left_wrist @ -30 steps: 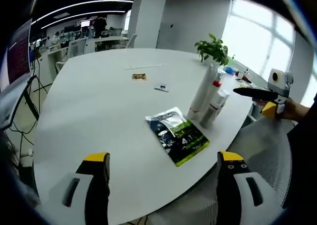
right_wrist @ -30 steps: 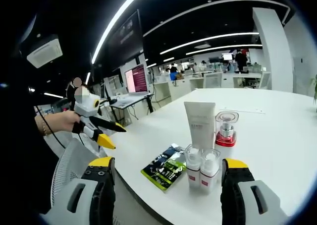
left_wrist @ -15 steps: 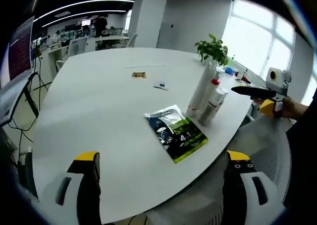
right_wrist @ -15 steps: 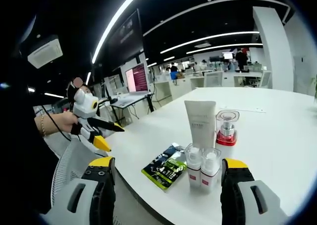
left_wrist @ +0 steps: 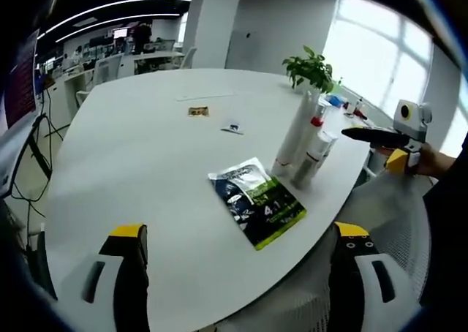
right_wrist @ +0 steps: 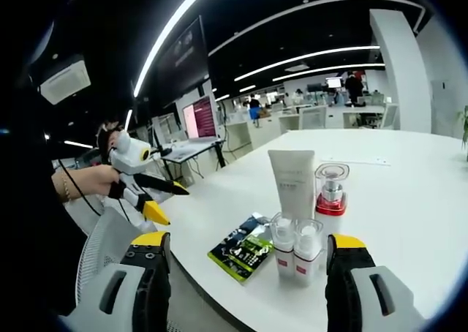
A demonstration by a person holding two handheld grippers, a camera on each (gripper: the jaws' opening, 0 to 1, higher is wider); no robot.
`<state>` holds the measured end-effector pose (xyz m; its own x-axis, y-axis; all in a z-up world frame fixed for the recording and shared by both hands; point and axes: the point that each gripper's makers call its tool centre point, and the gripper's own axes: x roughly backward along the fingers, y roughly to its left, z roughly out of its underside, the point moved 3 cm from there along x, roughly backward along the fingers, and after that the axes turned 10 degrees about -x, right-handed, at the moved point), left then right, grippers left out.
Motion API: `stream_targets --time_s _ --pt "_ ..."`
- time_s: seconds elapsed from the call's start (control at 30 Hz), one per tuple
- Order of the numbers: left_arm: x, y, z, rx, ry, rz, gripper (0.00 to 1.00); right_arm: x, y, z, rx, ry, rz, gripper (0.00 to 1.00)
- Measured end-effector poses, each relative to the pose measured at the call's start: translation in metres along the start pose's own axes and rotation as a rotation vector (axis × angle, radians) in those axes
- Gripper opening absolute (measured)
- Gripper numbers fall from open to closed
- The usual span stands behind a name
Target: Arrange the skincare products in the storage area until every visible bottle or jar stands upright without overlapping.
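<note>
Hidden/unclear: print on the sachet (left_wrist: pixel 257 201) is too small for me to read; two small flat items (left_wrist: pixel 198 112) farther in on the table (left_wrist: pixel 131 164) can't be identified; the bases of the rear bottles are covered by the front pair in the right gripper view.
Left gripper (left_wrist: pixel 238 281): mine, jaws spread wide, nothing between them, held off the near edge of the table, touching nothing. In the right gripper view it shows from the side (right_wrist: pixel 162 200), in my hand (right_wrist: pixel 84 180), jaws apart.
Right gripper (right_wrist: pixel 248 284): jaws wide apart, empty, just short of the table edge, lined up on the twin bottles without touching them. In the left gripper view it sits past the table's right edge (left_wrist: pixel 385 143).
Skincare group: all upright, clustered near the table's edge beside the sachet.
Tube (right_wrist: pixel 292 183): tall, white, flat-sided, standing on its cap.
Twin bottles (right_wrist: pixel 295 249): two small ones, clear caps, white bodies, red band at the base, side by side and touching.
Jar (right_wrist: pixel 332 193): clear, glossy, with a red base, just beside the tube.
Sachet: flat foil pouch, dark with green, lying face up near the edge.
Table: smooth white, rounded edge.
Plant (left_wrist: pixel 311 69): leafy, green, at the far edge beyond the bottles.
</note>
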<state>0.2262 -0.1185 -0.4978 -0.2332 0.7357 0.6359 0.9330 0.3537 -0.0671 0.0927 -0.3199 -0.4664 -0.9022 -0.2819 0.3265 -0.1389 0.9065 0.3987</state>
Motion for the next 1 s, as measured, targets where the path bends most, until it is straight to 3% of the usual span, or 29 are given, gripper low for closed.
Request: stream_targets --time_s 0.33,0.63,0.83,1.0 --pt "-0.02 0.009 -0.022 -0.049 0.004 0.024 0.97 0.0 -0.002 0.001 -0.006 0.008 0.006 0.93" --pt "-0.049 0.02 -0.041 -0.097 0.032 0.031 0.87 0.003 -0.007 0.0 -0.024 0.006 0.029 0.93" --pt "-0.08 0.021 -0.067 -0.132 0.039 0.043 0.79 0.004 -0.01 0.001 -0.036 0.014 0.042 0.93" --pt "-0.112 0.035 -0.092 -0.169 0.042 0.045 0.73 0.004 -0.013 0.002 -0.05 0.016 0.054 0.93"
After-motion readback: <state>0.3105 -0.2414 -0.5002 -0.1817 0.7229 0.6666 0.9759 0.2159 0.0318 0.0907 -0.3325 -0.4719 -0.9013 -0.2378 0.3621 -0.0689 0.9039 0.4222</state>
